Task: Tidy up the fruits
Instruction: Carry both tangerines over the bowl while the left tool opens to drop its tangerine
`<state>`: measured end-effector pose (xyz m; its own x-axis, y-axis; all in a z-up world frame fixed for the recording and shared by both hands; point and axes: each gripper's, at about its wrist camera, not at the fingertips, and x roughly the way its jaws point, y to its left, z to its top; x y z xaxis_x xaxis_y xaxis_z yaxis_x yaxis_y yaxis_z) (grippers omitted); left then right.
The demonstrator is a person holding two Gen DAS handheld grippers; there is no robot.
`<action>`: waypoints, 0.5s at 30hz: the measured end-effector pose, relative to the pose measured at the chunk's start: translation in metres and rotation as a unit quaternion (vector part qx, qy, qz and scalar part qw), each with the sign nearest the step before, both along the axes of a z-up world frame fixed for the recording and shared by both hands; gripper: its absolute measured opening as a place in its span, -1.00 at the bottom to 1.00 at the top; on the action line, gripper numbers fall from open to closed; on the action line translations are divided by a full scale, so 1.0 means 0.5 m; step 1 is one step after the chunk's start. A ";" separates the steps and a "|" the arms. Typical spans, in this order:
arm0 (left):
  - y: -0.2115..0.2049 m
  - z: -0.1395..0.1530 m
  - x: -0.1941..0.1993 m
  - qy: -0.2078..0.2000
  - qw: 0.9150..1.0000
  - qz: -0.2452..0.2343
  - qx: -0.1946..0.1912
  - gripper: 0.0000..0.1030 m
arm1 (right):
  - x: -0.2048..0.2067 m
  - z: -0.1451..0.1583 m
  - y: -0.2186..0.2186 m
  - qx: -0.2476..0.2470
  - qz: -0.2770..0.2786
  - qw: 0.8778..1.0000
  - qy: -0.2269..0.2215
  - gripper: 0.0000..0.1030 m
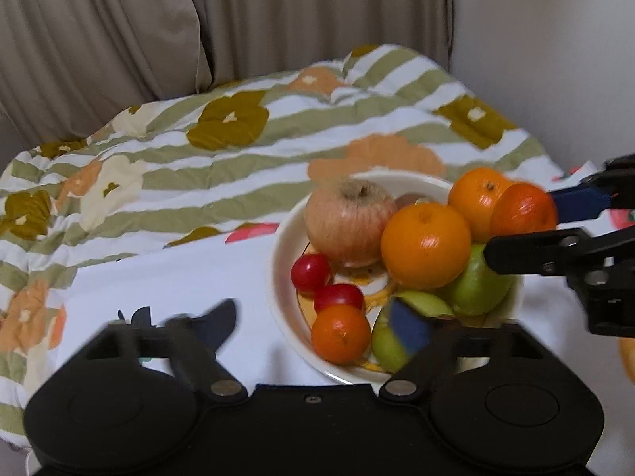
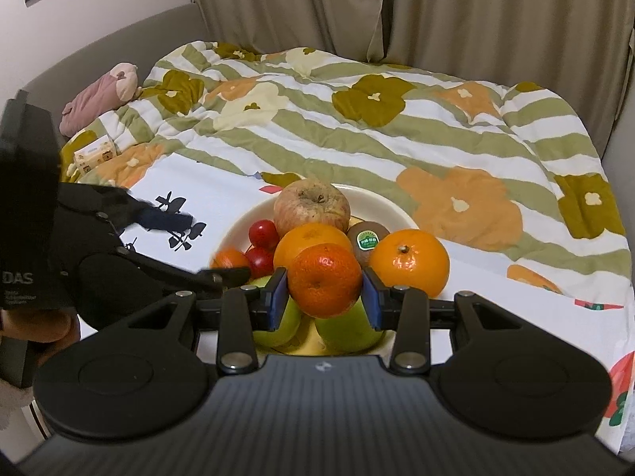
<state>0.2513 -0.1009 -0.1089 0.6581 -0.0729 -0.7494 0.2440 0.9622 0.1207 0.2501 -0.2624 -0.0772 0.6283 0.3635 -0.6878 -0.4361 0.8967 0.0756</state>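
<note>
A white bowl (image 1: pixel 283 309) (image 2: pixel 381 202) on the bed holds an apple (image 1: pixel 349 222) (image 2: pixel 311 206), oranges (image 1: pixel 426 244) (image 2: pixel 410 261), red plums (image 1: pixel 311 271) (image 2: pixel 262 232), green apples (image 1: pixel 476 287) (image 2: pixel 349 331), a kiwi (image 2: pixel 367 238) and a small tangerine (image 1: pixel 340 333). My right gripper (image 2: pixel 324 297) (image 1: pixel 524 226) is shut on a dark orange tangerine (image 2: pixel 324 281) (image 1: pixel 524 208) just above the bowl's near side. My left gripper (image 1: pixel 317 327) is open and empty, its fingers blurred, at the bowl's near left rim.
The bowl sits on a white printed cloth (image 1: pixel 178 285) over a striped floral quilt (image 2: pixel 397 127). A pink plush toy (image 2: pixel 99 95) and a small box (image 2: pixel 95 156) lie at the far left. Curtains (image 2: pixel 476 8) hang behind the bed.
</note>
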 end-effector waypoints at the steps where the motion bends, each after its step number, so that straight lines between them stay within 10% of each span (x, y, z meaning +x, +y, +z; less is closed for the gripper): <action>1: 0.007 0.006 -0.004 -0.002 1.000 0.002 -0.008 0.79 | 0.000 0.002 0.002 -0.001 0.001 1.000 -0.002 0.05; 15: 0.093 0.034 -0.058 -0.004 0.999 0.049 -0.021 0.79 | 0.023 0.017 0.107 0.000 0.034 0.999 -0.021 0.05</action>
<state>0.2224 -0.0545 -0.0918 0.6697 -0.0391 -0.7416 0.1471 0.9858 0.0808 0.2617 -0.2087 -0.0688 0.6307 0.4064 -0.6611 -0.4981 0.8653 0.0567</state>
